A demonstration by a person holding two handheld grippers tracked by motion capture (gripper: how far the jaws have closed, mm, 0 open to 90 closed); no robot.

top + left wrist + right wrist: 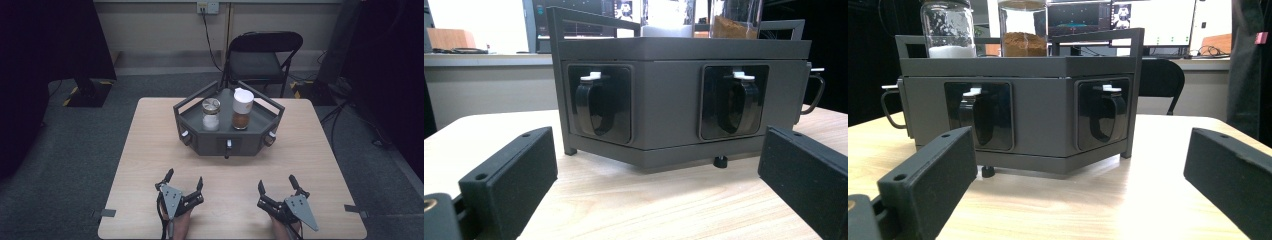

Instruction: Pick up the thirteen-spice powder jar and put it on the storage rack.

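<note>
The left tongs (pixel 184 184) and the right tongs (pixel 276 186) rest low on the near part of the tabletop (pixel 150 150), each with its jaws spread wide and nothing between them. The grey hexagonal rack (pixel 227 142) stands well ahead of both, near the middle of the tabletop toward its far edge. On its top deck stand two jars: the white-powder jar (pixel 210 114) on the left and the brown-powder jar (pixel 241 109), with a white cap, just beside it on the right. The left gripper view presents two recessed front bays, each holding a dark scoop with a white tab: the left-bay scoop (pixel 594 105) and the right-bay scoop (pixel 736 102). The right gripper view presents the same kind of bays from the other angle. The step in hand is judged to be the approach to the rack. Advance one tongs at a time and keep the jaws level with the chosen item. For a jar, come in from the front, bracket the glass body below the lid, and close only when both pads are square to the wall; the jars stand close together, so keep the outer jaw clear of the neighbour. For a scoop, align with the bay opening before entry. Brace the rack with the free tongs if it slides.
</note>
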